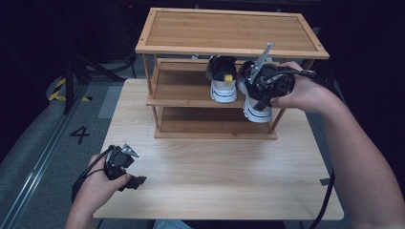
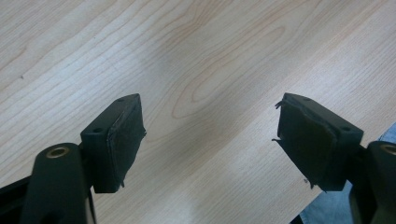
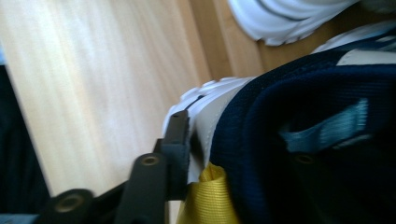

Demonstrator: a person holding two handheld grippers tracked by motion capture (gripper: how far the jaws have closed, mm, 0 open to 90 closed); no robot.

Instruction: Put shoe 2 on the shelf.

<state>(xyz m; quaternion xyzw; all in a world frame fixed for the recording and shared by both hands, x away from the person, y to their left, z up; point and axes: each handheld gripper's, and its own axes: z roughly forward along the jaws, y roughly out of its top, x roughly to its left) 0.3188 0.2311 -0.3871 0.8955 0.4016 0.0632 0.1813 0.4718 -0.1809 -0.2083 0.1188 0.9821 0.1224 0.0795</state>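
The right gripper (image 1: 261, 85) straddles the heel of the right sneaker (image 1: 255, 107) on the rack's (image 1: 191, 98) middle shelf, jaws seemingly loosened around it. The left gripper (image 2: 210, 140) hangs wide, nothing between.

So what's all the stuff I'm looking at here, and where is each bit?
shoe rack: one, light wood, three tiers, far half of the table.
shoes: two, white and dark navy, middle shelf; left shoe sits alone, right shoe at the shelf's front edge, heel with a yellow loop between the right jaws.
table: one, pale wood.
floor marking: one black "4", left of the table.
left gripper: black, open over bare table, near left corner.
right gripper: black, at the right shoe's heel.
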